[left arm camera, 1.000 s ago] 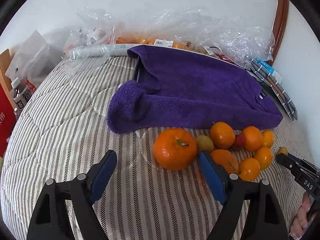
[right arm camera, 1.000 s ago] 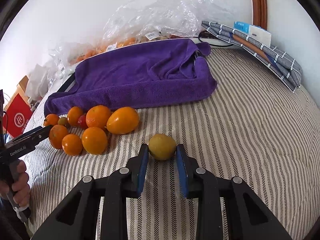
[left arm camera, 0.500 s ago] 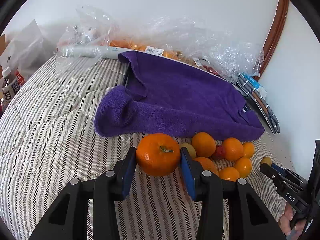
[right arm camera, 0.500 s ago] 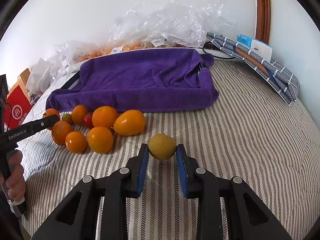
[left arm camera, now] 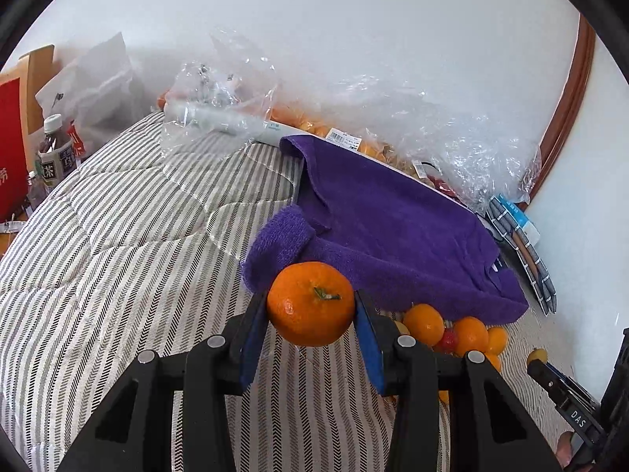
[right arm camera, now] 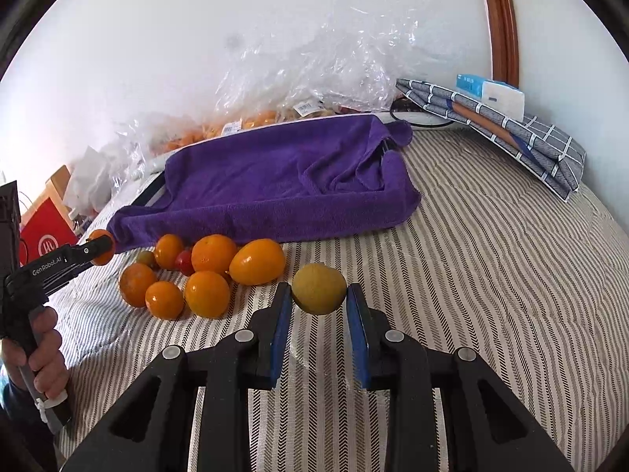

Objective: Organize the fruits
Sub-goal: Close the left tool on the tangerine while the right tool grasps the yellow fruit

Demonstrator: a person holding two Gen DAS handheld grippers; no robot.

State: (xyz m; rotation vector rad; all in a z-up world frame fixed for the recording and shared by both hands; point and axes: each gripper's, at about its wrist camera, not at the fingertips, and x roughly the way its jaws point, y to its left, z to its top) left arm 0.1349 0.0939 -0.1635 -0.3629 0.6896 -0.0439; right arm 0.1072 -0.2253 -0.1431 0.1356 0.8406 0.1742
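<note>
The left gripper (left arm camera: 310,314) clamps a tangerine (left arm camera: 310,303) at centre frame, above the quilt (left arm camera: 118,255). The right gripper (right arm camera: 319,306) pinches a yellow fruit (right arm camera: 319,289) beside the fruit pile (right arm camera: 204,271), centre left.

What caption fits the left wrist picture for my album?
Left gripper shut on a big orange above the striped bedcover.

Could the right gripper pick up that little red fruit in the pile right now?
Probably not: the right gripper is shut on a yellow-green fruit, and the red fruit sits wedged behind oranges.
</note>
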